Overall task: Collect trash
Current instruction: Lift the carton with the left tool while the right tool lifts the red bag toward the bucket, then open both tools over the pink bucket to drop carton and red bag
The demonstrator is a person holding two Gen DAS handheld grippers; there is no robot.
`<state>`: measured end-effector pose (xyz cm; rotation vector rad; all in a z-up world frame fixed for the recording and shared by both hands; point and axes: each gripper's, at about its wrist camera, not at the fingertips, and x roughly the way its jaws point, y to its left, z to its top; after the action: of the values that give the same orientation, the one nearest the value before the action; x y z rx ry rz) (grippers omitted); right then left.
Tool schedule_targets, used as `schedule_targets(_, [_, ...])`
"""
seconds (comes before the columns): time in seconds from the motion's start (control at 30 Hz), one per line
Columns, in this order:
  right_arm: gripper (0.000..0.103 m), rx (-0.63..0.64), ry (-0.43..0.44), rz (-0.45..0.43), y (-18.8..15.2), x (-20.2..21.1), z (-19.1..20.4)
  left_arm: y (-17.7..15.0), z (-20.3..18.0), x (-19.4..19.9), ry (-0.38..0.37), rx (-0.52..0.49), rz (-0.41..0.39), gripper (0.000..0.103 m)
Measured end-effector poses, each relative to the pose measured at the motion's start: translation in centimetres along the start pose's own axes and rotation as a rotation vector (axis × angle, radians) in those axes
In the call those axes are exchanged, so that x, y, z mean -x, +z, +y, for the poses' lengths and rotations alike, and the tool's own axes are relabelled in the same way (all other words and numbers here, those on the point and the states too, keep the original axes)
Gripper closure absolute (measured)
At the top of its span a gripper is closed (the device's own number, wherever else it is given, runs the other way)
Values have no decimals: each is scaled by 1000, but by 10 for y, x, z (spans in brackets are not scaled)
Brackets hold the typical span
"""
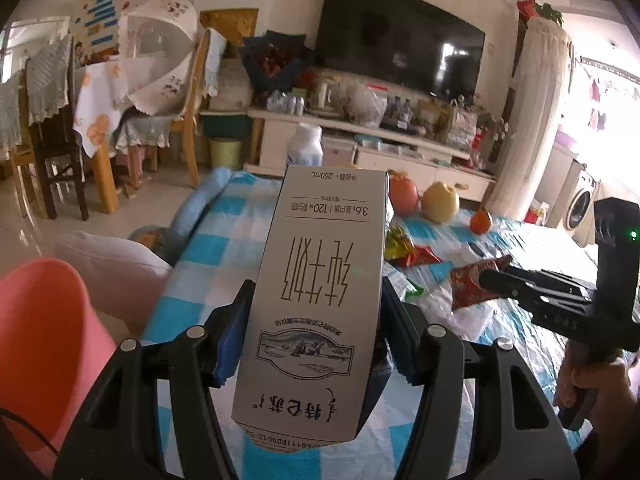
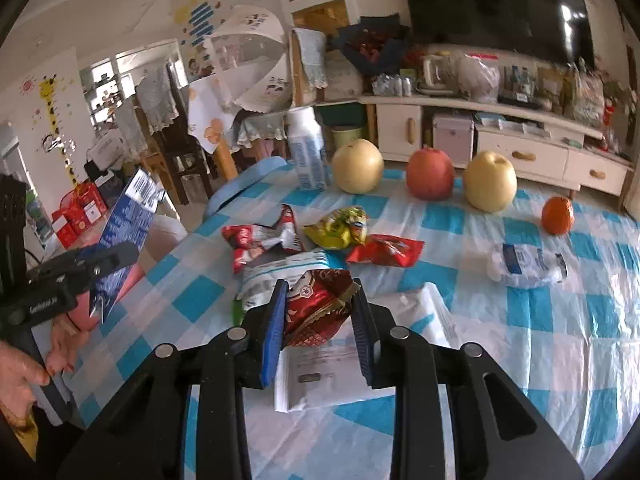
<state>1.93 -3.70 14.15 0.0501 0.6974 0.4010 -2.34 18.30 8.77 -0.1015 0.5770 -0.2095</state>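
My left gripper is shut on a white milk carton, held upside down above the table's left edge; the carton also shows in the right wrist view. A pink bin stands below left of it. My right gripper is shut on a dark red wrapper, also seen in the left wrist view. More wrappers lie on the checked tablecloth: red ones, a yellow one, a white-blue pouch and a clear plastic bag.
Two yellow pears, a red apple, an orange and a white bottle stand along the table's far side. White papers lie under my right gripper. Chairs and a TV cabinet stand beyond.
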Motion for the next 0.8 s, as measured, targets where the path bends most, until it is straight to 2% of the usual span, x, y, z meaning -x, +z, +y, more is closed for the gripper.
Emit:
schedule_targets(0.23, [71, 20, 65, -21, 5, 9, 32, 5, 14, 21, 62, 6, -67, 41])
schedule_targets(0.4, [71, 27, 149, -34, 11, 12, 67, 11, 41, 41, 119, 81, -119, 41])
schedule_targets(0.63, [71, 40, 295, 12, 12, -9, 137, 13, 91, 74, 291, 191, -195, 41])
schedule_targets(0.8, [71, 41, 402, 8, 24, -28, 196, 8, 137, 94, 419, 325, -229, 41])
